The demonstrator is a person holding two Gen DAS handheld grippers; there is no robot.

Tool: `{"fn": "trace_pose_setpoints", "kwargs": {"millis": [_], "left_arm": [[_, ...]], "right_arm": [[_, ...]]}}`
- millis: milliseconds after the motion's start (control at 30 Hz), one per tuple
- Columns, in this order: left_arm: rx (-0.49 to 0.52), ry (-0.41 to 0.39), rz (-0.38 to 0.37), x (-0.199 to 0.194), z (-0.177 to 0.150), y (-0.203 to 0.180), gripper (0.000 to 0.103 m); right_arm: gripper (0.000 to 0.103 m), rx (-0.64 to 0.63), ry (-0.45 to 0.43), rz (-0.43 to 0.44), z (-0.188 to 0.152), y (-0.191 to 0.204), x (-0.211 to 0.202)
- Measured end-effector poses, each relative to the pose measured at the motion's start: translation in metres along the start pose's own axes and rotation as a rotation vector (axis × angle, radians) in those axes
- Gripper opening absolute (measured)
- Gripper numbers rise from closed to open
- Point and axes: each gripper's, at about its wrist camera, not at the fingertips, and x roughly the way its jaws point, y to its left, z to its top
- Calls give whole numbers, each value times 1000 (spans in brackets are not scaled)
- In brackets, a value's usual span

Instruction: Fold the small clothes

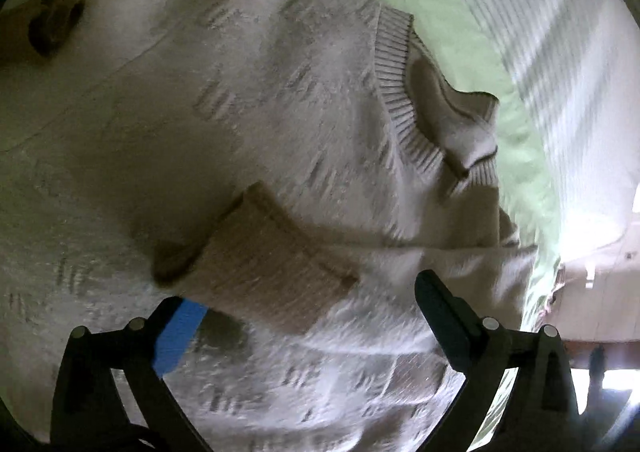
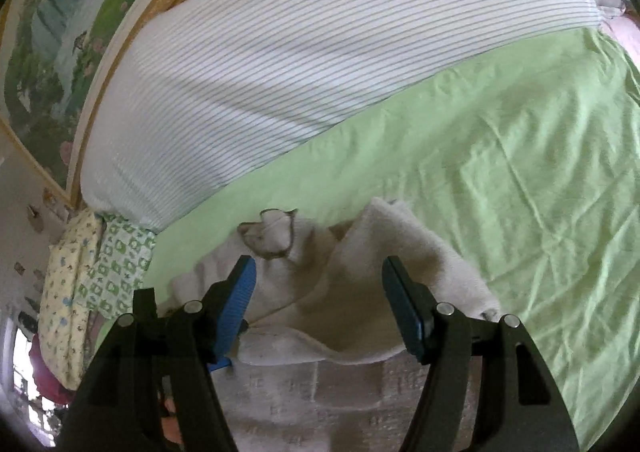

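Note:
A cream knitted sweater (image 1: 248, 123) lies spread on the green bedsheet (image 1: 452, 11), its ribbed collar (image 1: 404, 91) at the right. One sleeve is folded across the body, its tan ribbed cuff (image 1: 272, 248) just ahead of my left gripper (image 1: 304, 300), which is open above the sweater. The other cuff (image 1: 52, 23) lies at the far left. In the right wrist view the sweater (image 2: 360, 284) shows bunched, with the collar (image 2: 272, 232) ahead. My right gripper (image 2: 320, 300) is open over it and holds nothing.
A white striped pillow (image 2: 300, 63) lies along the head of the bed beyond the green sheet (image 2: 520, 171). Patterned pillows (image 2: 88, 280) sit at the left bed edge. A painted headboard (image 2: 60, 51) is behind. The floor beside the bed shows in the left wrist view (image 1: 592, 292).

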Motion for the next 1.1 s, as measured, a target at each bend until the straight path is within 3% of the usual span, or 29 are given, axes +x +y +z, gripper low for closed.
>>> {"fn": "trace_pose_setpoints", "kwargs": {"millis": [33, 67, 100, 167, 200, 300, 400, 467, 500, 667, 767, 833, 867, 900, 933, 1000, 1100], "left_arm": [[3, -7, 16, 3, 2, -4, 96], [30, -27, 47, 3, 2, -8, 78], [59, -44, 77, 3, 1, -13, 44], [132, -51, 108, 3, -1, -17, 18], [144, -56, 91, 0, -2, -15, 12], [174, -104, -81, -33, -4, -3, 9], [307, -308, -178, -109, -21, 8, 9], [376, -407, -152, -145, -29, 27, 9], [388, -415, -127, -149, -30, 37, 9], [303, -337, -65, -125, -23, 93, 9], [307, -339, -62, -122, -24, 95, 9], [328, -342, -69, -123, -27, 92, 9], [341, -343, -72, -128, -27, 103, 9], [351, -346, -73, -127, -27, 98, 9], [364, -349, -77, -129, -28, 95, 9], [388, -353, -97, -128, -29, 85, 9], [441, -377, -118, -123, -24, 59, 9]], "right_arm": [[67, 1, -1, -1, 1, -1, 0], [67, 2, -2, -4, 1, -2, 1], [67, 0, -1, -12, 1, -2, 2], [67, -10, -2, -30, 1, 2, 6], [67, -7, -5, -31, 3, 1, 5], [67, -4, -22, -48, 7, -1, 3], [67, 12, -40, -54, 15, -4, -2], [67, -11, -45, -67, 21, -4, -1], [67, -31, -35, -73, 23, -4, 3], [67, -88, 111, -122, 25, -15, 56], [67, -83, 205, -186, 21, -29, 90], [67, -35, 282, -166, 14, -41, 109], [64, -11, 316, -140, 9, -45, 118], [30, -13, 341, -100, 4, -46, 124], [7, -39, 351, -83, 1, -43, 127], [8, -67, 322, -107, 5, -38, 125], [8, -89, 159, -145, 44, -39, 104]]}}
